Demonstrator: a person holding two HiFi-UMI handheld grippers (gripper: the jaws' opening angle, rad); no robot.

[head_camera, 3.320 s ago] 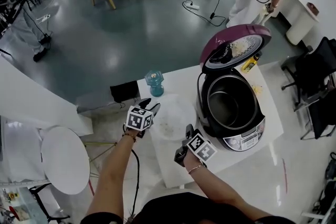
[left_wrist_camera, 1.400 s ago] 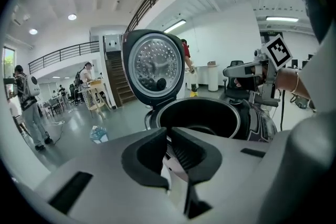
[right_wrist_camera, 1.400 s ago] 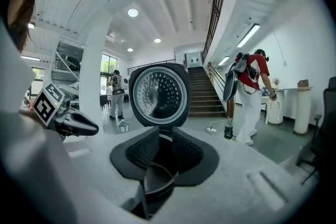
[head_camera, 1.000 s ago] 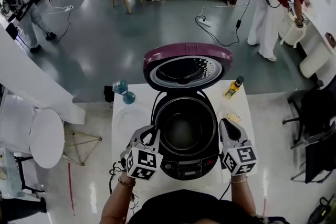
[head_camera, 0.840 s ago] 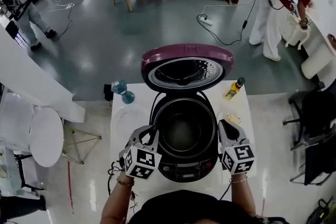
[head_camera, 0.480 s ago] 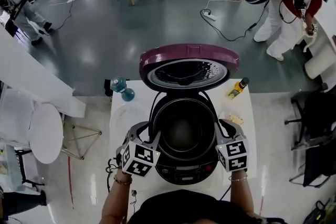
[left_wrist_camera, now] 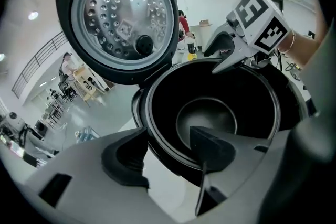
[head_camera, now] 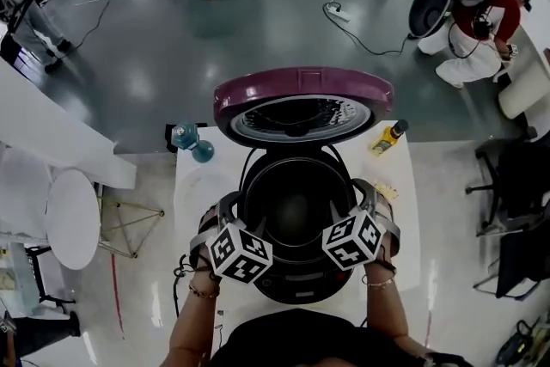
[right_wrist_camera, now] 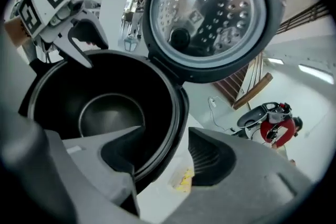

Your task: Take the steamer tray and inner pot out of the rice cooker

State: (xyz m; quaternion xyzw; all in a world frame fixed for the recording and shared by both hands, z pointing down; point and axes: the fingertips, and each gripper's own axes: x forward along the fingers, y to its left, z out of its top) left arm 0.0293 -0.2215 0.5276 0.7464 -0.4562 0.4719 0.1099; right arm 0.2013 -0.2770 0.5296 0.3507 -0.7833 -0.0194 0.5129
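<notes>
The rice cooker (head_camera: 296,275) stands open on the white table (head_camera: 411,253), its purple lid (head_camera: 301,103) upright at the back. The dark inner pot (head_camera: 292,202) sits inside it, empty. My left gripper (head_camera: 230,209) is at the pot's left rim and my right gripper (head_camera: 361,195) at its right rim. Both jaws have just been opening. In the left gripper view my left gripper (left_wrist_camera: 168,141) straddles the pot (left_wrist_camera: 207,118) rim without pressing on it. My right gripper (right_wrist_camera: 167,152) straddles the pot (right_wrist_camera: 110,113) rim the same way. A pale round tray (head_camera: 199,185) lies left of the cooker.
A blue bottle (head_camera: 191,139) stands at the table's back left, a small yellow-capped bottle (head_camera: 388,136) at the back right. Yellow scraps (head_camera: 384,192) lie right of the cooker. A round white stool (head_camera: 73,217) is off to the left; people stand farther back.
Both grippers have come down and inward from beside the cooker to the pot's rim, and their jaws went from shut to open. The right gripper has rolled.
</notes>
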